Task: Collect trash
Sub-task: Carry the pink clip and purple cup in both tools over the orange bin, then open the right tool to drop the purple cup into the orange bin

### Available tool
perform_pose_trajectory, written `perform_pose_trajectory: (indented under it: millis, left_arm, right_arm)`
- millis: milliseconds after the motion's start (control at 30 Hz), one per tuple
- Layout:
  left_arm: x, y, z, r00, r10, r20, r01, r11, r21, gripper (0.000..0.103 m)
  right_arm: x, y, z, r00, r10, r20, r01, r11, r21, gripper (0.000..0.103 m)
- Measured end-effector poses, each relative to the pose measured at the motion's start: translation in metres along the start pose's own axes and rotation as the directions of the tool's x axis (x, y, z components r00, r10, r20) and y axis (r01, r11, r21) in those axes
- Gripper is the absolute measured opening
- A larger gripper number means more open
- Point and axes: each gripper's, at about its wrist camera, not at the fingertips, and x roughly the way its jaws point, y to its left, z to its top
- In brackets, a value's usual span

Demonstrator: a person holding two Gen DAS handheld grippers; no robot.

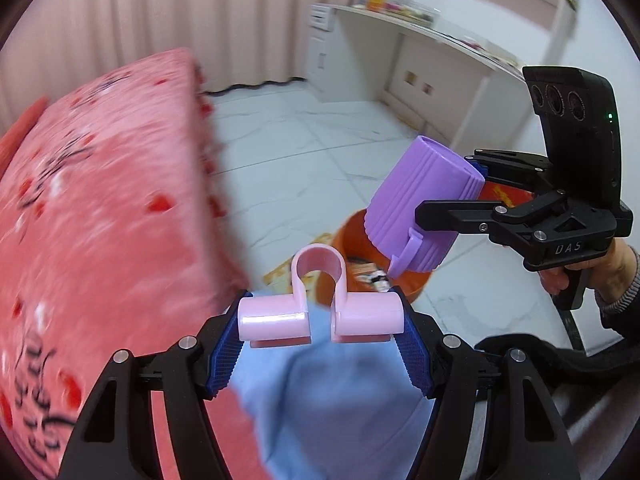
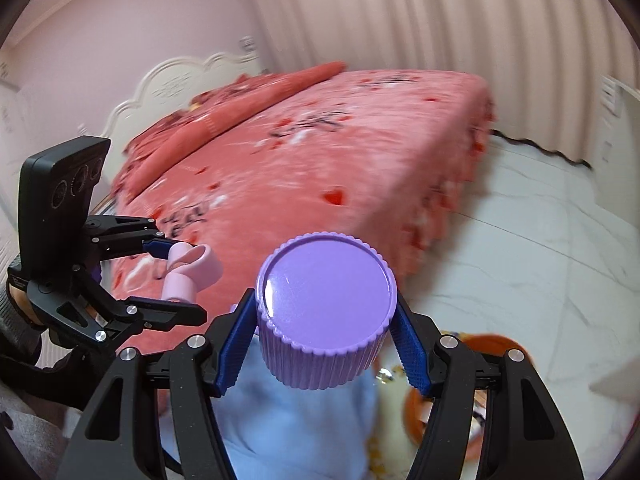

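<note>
My left gripper (image 1: 320,328) is shut on a pink plastic clip-shaped piece (image 1: 276,320), its two blue pads pressing the ends. In the right wrist view this gripper (image 2: 180,280) appears at the left with the pink piece (image 2: 188,268). My right gripper (image 2: 326,340) is shut on a purple ribbed cup (image 2: 328,292), whose flat base faces the camera. From the left wrist view the cup (image 1: 420,200) hangs tilted in the right gripper (image 1: 448,188), above an orange bin (image 1: 412,284) on the floor. The bin (image 2: 496,340) holds some paper scraps.
A bed with a pink and red cover (image 2: 320,152) fills the left side (image 1: 100,220). Light blue cloth (image 1: 340,400) lies blurred below both grippers. White tiled floor (image 1: 320,140) stretches to a white desk with shelves (image 1: 400,28) along the far wall.
</note>
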Motion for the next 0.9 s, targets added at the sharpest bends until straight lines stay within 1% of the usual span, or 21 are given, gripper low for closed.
perform_pose_trajectory:
  millis: [200,267,333,467,567,633,667,800,900]
  left_arm:
    - [0.047,-0.039,0.035,0.996,-0.077,-0.039,0.081,0.992,0.096,0.069]
    - [0.059,-0.049,0.040,0.994,-0.095,-0.053,0.101,0.988,0.119,0.069]
    - [0.072,-0.059,0.048,0.991,-0.116,-0.066,0.124,0.983,0.138,0.069]
    - [0.099,-0.072,0.058,0.985,-0.144,-0.098,0.158,0.975,0.156,0.069]
    - [0.113,-0.076,0.056,0.979,-0.160,-0.126,0.180,0.971,0.158,0.069]
    - [0.121,-0.077,0.054,0.976,-0.161,-0.147,0.183,0.971,0.154,0.069]
    - [0.124,-0.074,0.054,0.974,-0.164,-0.159,0.188,0.971,0.150,0.069]
    - [0.141,-0.067,0.052,0.966,-0.160,-0.202,0.189,0.973,0.132,0.069]
    - [0.151,-0.065,0.056,0.962,-0.162,-0.218,0.192,0.974,0.124,0.069]
  right_arm:
    - [-0.038,-0.059,-0.024,0.994,-0.104,0.028,0.101,0.990,0.100,0.064]
    - [-0.048,-0.076,-0.032,0.990,-0.135,0.035,0.129,0.983,0.133,0.064]
    - [-0.054,-0.093,-0.039,0.986,-0.161,0.036,0.153,0.975,0.163,0.064]
    - [-0.057,-0.122,-0.058,0.971,-0.239,0.017,0.231,0.954,0.193,0.064]
    - [-0.043,-0.144,-0.077,0.961,-0.275,-0.024,0.273,0.936,0.224,0.064]
    - [-0.025,-0.153,-0.088,0.956,-0.288,-0.054,0.293,0.928,0.231,0.064]
    - [-0.011,-0.159,-0.095,0.949,-0.304,-0.083,0.315,0.922,0.227,0.064]
    - [0.024,-0.172,-0.113,0.943,-0.299,-0.146,0.326,0.916,0.232,0.065]
    - [0.039,-0.176,-0.119,0.942,-0.295,-0.162,0.327,0.916,0.232,0.065]
